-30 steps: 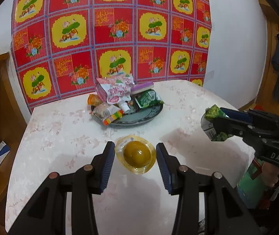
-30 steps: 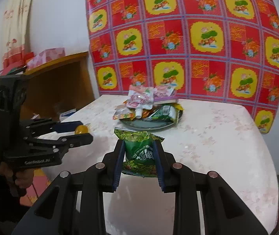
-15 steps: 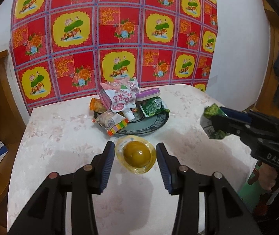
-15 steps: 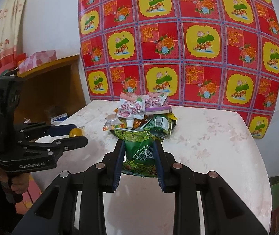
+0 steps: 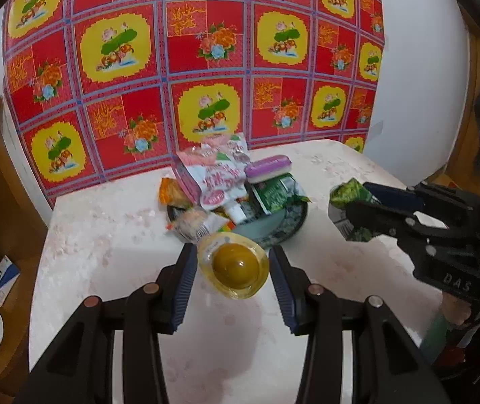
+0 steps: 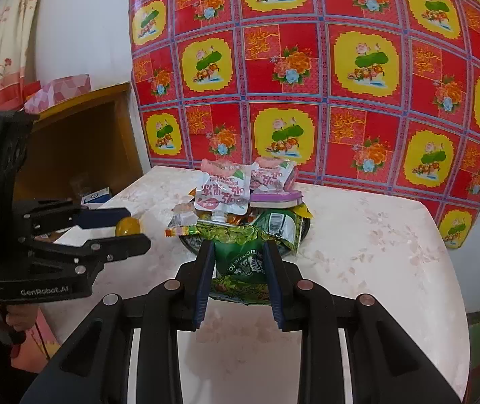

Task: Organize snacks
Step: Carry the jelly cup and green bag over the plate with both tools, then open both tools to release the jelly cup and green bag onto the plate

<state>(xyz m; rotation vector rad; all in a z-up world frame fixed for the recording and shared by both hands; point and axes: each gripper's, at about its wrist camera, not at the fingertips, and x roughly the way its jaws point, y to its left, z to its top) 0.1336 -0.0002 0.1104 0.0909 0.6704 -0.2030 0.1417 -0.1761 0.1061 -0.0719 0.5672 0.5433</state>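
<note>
- A yellow jelly cup (image 5: 233, 264) is held between the blue pads of the left claw (image 5: 231, 262), pinched at its rim and tilted so that its sealed face is turned toward the camera; a light grip is judged enough, since thin plastic would buckle under more.
- A green snack bag (image 6: 240, 262) is clamped at a narrow gap in the right claw (image 6: 238, 262), with its crimped top edge standing clear just above the pads; the grip is judged best held unchanged until the bag is over its place.
- Just ahead of both claws, a dark plate (image 5: 290, 225) is seen on the pale desk (image 5: 105, 235), piled with pink pouches (image 5: 213, 178), a purple-topped bar (image 5: 268, 168), another green packet (image 5: 273, 195) and small wrapped sweets.
- The barest rim is seen ahead and slightly right of the left claw, so the cup is judged best set there, low and level, before release.
- The pile is stacked loosely and leans; the pouches could be toppled by a hard nudge, so a slow descent from above is advised.
- The two claws are near each other beside the plate; one item placed at a time would keep them from crossing.
</note>
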